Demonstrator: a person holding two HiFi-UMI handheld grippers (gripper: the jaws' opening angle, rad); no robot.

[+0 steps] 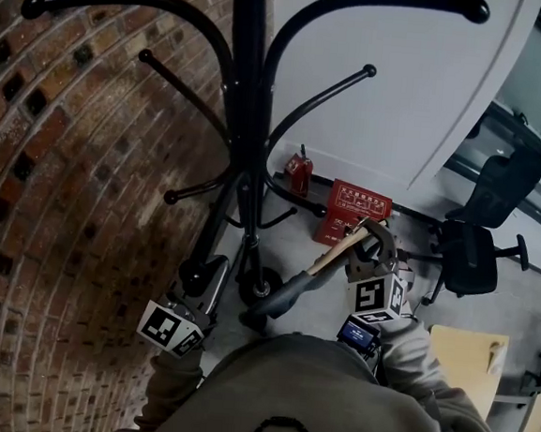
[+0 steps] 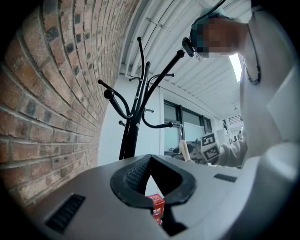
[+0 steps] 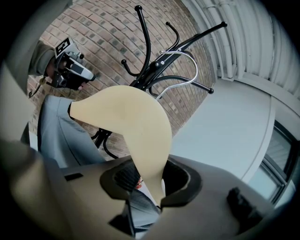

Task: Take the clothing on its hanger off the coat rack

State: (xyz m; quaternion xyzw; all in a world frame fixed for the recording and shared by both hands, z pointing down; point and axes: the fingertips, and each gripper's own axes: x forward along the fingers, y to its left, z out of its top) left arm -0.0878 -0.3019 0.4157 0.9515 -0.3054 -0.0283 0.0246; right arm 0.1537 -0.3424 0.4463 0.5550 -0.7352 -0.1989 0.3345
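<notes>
The black coat rack (image 1: 244, 114) stands against the brick wall, its curved arms bare in the head view. My right gripper (image 1: 362, 247) is shut on the shoulder of a wooden hanger (image 1: 335, 252), held low and to the right of the rack's pole. Grey clothing (image 1: 282, 296) hangs from the hanger. In the right gripper view the pale hanger (image 3: 136, 122) fills the jaws of my right gripper (image 3: 150, 180), its metal hook (image 3: 185, 58) lies in line with the rack arms (image 3: 145, 42), and the grey cloth (image 3: 61, 136) drapes left. My left gripper (image 1: 211, 273) is low by the rack's base, its tips together, holding nothing.
A curved brick wall (image 1: 56, 192) runs along the left. On the floor behind the rack lie a red box (image 1: 353, 211) and a small red object (image 1: 298, 173). A black office chair (image 1: 470, 251) stands right, with a pale wooden board (image 1: 470, 355) nearer.
</notes>
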